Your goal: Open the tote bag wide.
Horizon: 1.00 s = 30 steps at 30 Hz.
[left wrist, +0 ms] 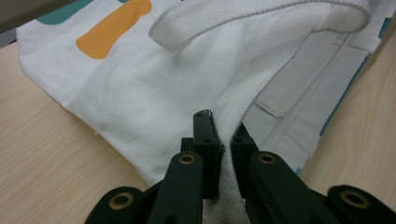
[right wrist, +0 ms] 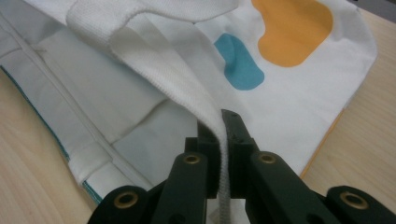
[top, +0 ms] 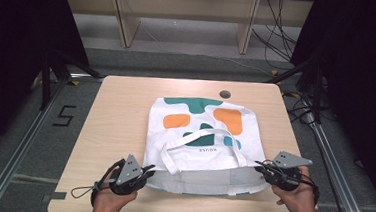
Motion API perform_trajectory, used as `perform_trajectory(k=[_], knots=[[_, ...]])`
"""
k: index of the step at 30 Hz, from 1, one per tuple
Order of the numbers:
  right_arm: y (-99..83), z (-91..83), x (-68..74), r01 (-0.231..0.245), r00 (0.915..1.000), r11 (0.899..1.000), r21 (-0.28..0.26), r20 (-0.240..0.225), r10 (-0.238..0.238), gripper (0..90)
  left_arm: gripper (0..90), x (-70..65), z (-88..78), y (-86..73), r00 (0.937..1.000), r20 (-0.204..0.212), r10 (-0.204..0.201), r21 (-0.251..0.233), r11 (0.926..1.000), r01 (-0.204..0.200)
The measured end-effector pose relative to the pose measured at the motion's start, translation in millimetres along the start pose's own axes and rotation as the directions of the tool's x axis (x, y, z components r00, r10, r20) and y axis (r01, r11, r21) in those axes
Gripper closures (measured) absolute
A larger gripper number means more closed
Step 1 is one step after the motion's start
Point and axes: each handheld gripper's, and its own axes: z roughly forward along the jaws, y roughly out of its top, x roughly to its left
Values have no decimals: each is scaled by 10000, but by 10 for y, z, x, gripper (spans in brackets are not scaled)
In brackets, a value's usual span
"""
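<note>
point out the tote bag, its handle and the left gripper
tote bag [top: 202, 118]: high view, on its printed front panel.
handle [top: 199, 135]: high view, on the top of the strap loop.
left gripper [left wrist: 225, 140]: left gripper view, between its fingertips, shut on the bag's hem.

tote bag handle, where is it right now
In the high view the white handle lies looped flat on the tote bag, near its open edge on the person's side, between the left tool and right tool.
</note>
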Motion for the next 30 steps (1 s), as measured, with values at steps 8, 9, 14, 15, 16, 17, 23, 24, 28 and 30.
perform_trajectory(k=[8,9,14,15,16,17,23,24,28,30], knots=[[177,-115,-28,23,10000,9982,-598,-33,-25,882,862,95,-100,160,9999,-102,-109,-605,9981,103],[206,-129,-36,93,10000,9975,-704,25,-92,882,862,110,-121,192,9999,-103,-111,-670,9977,104],[424,-270,-49,315,9995,9885,-1482,16,-316,882,863,203,-286,397,9994,-300,-176,-1379,9904,133],[481,-313,-47,333,9994,9865,-1606,-24,-341,882,864,208,-327,453,9993,-324,-181,-1507,9885,130],[543,-353,-67,726,9974,9799,-1857,176,-706,883,864,220,-373,524,9993,-353,-92,-1761,9844,29],[608,-408,-58,499,9987,9769,-2077,196,-468,882,864,215,-407,561,9988,-431,-231,-1791,9837,150],[918,-656,-61,933,9944,9465,-3088,761,-732,883,866,270,-629,848,9975,-693,-108,-2569,9664,-74],[961,-686,-69,940,9945,9428,-3199,735,-743,883,866,272,-662,888,9977,-667,-120,-2681,9634,-63],[1126,-809,-108,1082,9932,9283,-3558,796,-852,884,866,296,-814,1057,9991,-426,-19,-2973,9547,-109],[1228,-890,-115,1111,9935,9263,-3602,653,-937,883,867,334,-898,1161,9987,-502,54,-3171,9481,-211]])
